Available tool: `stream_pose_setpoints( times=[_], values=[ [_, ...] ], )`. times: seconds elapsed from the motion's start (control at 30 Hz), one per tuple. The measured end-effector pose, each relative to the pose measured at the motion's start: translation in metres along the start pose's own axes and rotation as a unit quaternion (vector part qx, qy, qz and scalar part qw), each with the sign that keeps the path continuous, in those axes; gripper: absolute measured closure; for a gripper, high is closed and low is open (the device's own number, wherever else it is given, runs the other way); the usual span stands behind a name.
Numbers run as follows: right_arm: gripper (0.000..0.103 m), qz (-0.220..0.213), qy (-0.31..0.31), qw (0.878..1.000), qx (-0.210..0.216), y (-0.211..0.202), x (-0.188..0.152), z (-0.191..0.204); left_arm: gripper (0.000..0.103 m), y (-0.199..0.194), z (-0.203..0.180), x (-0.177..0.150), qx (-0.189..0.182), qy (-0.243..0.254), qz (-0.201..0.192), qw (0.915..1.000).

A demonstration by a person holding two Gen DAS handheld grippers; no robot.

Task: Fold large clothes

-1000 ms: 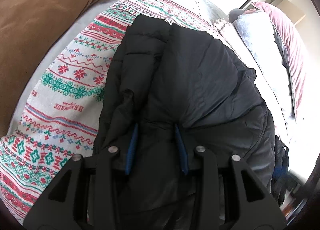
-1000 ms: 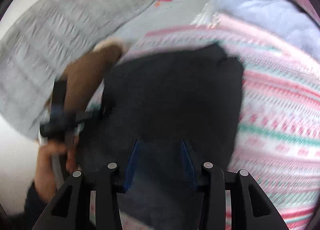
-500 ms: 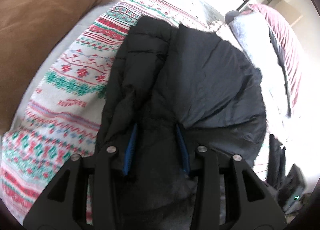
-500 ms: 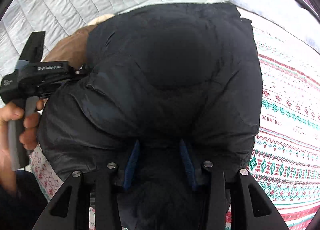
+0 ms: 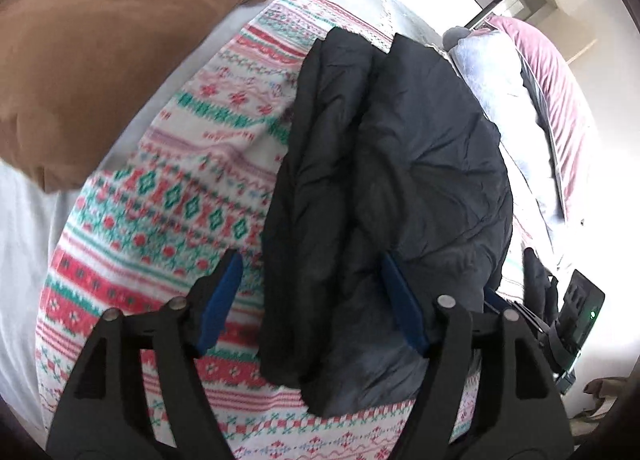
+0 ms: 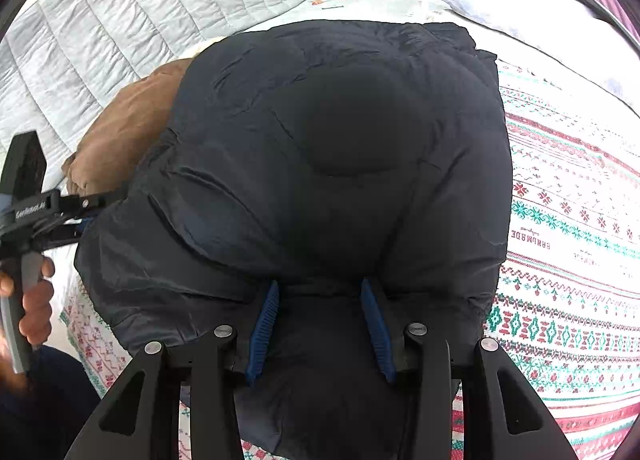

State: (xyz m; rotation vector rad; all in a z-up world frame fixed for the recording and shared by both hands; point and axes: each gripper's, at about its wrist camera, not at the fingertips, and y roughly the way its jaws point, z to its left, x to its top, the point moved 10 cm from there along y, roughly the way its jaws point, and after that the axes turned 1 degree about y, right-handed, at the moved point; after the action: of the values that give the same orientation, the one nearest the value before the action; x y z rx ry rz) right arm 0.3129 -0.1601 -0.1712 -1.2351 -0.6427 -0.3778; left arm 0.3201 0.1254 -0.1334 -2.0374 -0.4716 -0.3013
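A black puffer jacket lies folded lengthwise on a bed covered by a red, green and white patterned blanket. My left gripper is open, its blue pads spread wide around the jacket's near end without pinching it. In the right wrist view the jacket fills the middle. My right gripper is shut on a fold of the jacket's edge. The left gripper shows there at the left, held by a hand at the jacket's side.
A brown pillow lies at the far left of the bed. Light blue and pink bedding is piled at the right. A quilted grey headboard stands behind. A dark device with a green light sits off the bed's right edge.
My left gripper opened and let go of the jacket, and has drawn back a little. The right gripper has kept its hold, and the jacket has settled lower onto the blanket.
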Motion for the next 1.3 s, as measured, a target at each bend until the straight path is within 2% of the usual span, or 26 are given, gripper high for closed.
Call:
stream_pose_setpoints(
  times=[0.1,0.17,0.3,0.33,0.4,0.47,0.53,0.6,0.67,0.73,0.87,0.9,1.1,1.23,1.3],
  values=[
    [0.059,0.0,0.006,1.0,0.006,0.001,0.002,-0.004,0.021,0.003,0.004,-0.009,0.013,0.015,0.003,0.9998],
    [0.059,0.001,0.012,1.0,0.014,0.002,0.004,-0.008,0.02,0.008,0.005,-0.012,0.021,0.03,0.006,0.9993],
    [0.059,0.004,0.025,0.999,0.027,0.001,0.005,-0.014,0.02,0.014,0.005,-0.013,0.013,0.027,0.016,0.9994],
    [0.058,0.004,0.025,0.999,0.029,-0.001,0.005,-0.013,0.023,0.012,0.002,-0.013,0.02,0.039,0.01,0.999],
    [0.058,0.005,0.026,0.999,0.037,-0.005,0.005,-0.012,0.041,0.012,-0.006,-0.014,0.025,0.064,0.005,0.9976],
    [0.053,0.007,0.033,0.998,0.06,-0.012,0.008,-0.016,0.048,0.014,-0.012,-0.017,0.029,0.079,0.006,0.9965],
    [0.051,0.005,0.048,0.994,0.094,-0.025,0.014,-0.021,0.049,0.019,-0.012,-0.019,0.042,0.083,0.008,0.9956],
    [0.048,-0.015,0.073,0.991,0.115,-0.042,0.026,-0.035,0.049,0.024,-0.01,-0.02,0.043,0.079,0.015,0.9959],
    [0.037,-0.047,0.113,0.984,0.126,-0.058,0.041,-0.064,0.049,0.025,-0.011,-0.02,0.041,0.079,0.018,0.9958],
    [0.033,-0.065,0.163,0.977,0.124,-0.064,0.053,-0.098,0.049,0.026,-0.01,-0.019,0.039,0.077,0.021,0.996],
    [0.032,-0.056,0.284,0.945,0.151,-0.047,0.064,-0.157,0.048,0.028,-0.011,-0.019,0.037,0.074,0.024,0.9963],
    [0.032,-0.053,0.294,0.942,0.15,-0.042,0.067,-0.164,0.048,0.029,-0.011,-0.019,0.038,0.075,0.024,0.9962],
    [0.032,-0.035,0.28,0.947,0.15,-0.007,0.1,-0.162,0.048,0.035,-0.016,-0.018,0.056,0.087,0.023,0.9944],
    [0.031,-0.033,0.284,0.942,0.175,0.015,0.12,-0.162,0.048,0.037,-0.019,-0.017,0.062,0.092,0.022,0.9936],
    [0.031,-0.029,0.288,0.94,0.179,0.031,0.118,-0.166,0.048,0.038,-0.02,-0.016,0.062,0.094,0.022,0.9934]
  ],
)
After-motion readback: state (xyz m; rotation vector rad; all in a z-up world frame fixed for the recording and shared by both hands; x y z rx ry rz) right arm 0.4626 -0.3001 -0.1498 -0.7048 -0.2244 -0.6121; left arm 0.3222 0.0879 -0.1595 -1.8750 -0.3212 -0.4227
